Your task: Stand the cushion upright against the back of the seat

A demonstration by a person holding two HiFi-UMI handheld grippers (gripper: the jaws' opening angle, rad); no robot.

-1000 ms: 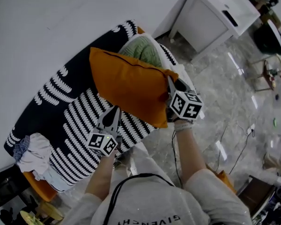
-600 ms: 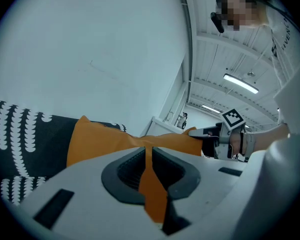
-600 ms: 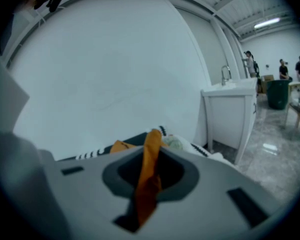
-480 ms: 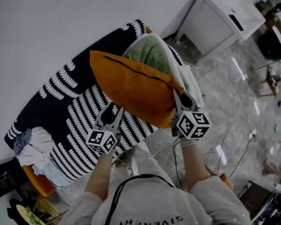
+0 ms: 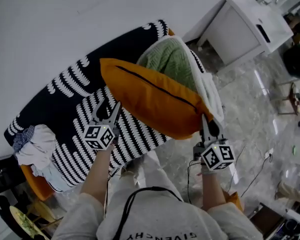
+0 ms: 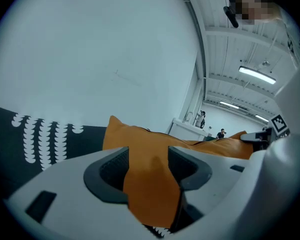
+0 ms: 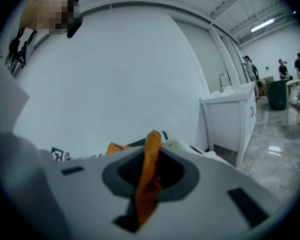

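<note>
The orange cushion hangs tilted over the black-and-white patterned seat, its long edge running from upper left to lower right. My right gripper is shut on the cushion's lower right corner; in the right gripper view a thin fold of orange cloth is pinched between the jaws. My left gripper is at the cushion's lower left edge. Its jaws have just been opening and stand wide apart. In the left gripper view, orange cloth lies loosely in the gap.
A green and white cushion leans at the seat's right end behind the orange one. A bundle of light clothes lies at the left end. A white cabinet stands to the right on the marble floor.
The right gripper has drawn down and right with the cushion's corner, stretching the cushion longer. The left gripper has moved left and up along the seat, and its jaws have opened.
</note>
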